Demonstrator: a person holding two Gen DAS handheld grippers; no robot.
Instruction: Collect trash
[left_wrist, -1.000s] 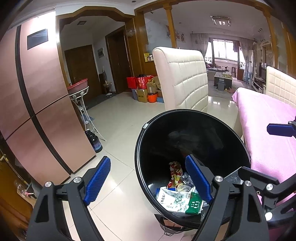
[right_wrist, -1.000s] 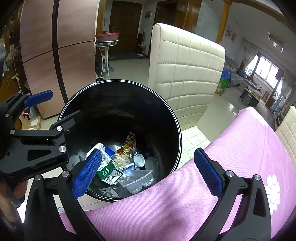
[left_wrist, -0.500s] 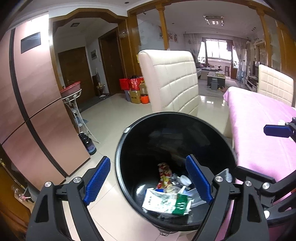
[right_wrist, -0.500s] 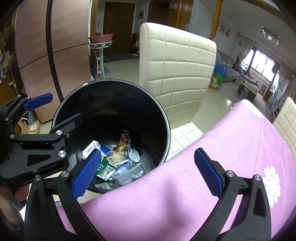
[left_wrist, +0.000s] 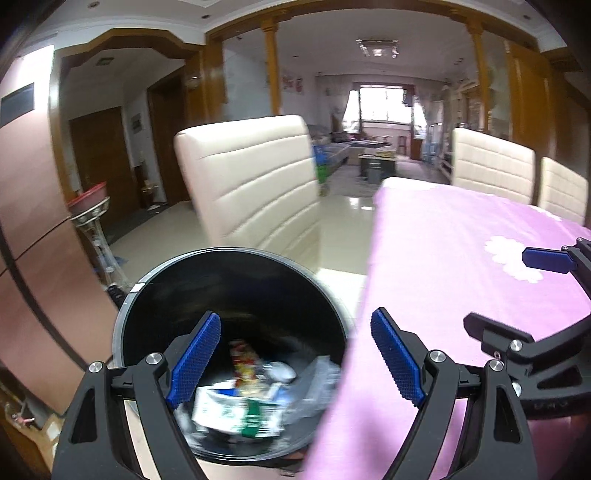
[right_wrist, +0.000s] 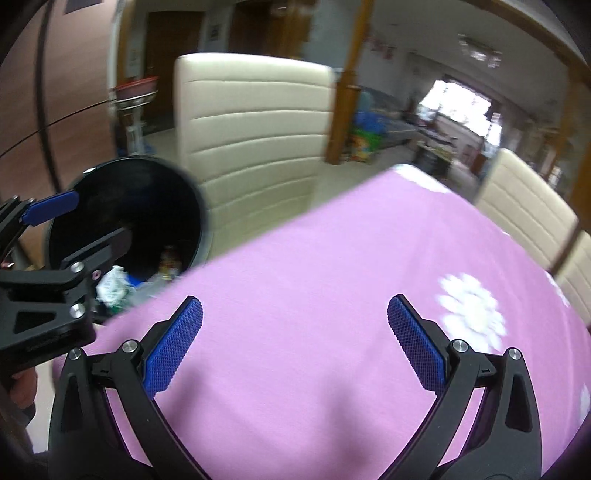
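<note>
Both views have swung away from the round black plastic trash bin toward the table with the pink flowered tablecloth. A second ago the bin filled the middle of each picture; now it sits at about seven o'clock in the left wrist view and at nine o'clock in the right wrist view, and the cloth takes most of the right one. The blur on the chair and the floor agrees with this swing.

The left gripper has its blue pads wide apart and nothing lies between them. The right gripper is also spread open and empty, with only bare cloth under it.

The trash, a heap of crumpled wrappers, a white and green paper pack and clear plastic cups, lies at the bottom of the bin. The bin stands on the tiled floor just beside the table edge, probably so that items can be dropped in with a short reach. The cream padded chair stands behind it at twelve o'clock.

The released claws probably mean that both hands are free and searching for more to collect. On the visible part of the cloth no trash shows, so the collecting may be almost finished, but the far end of the table is not fully in view.
</note>
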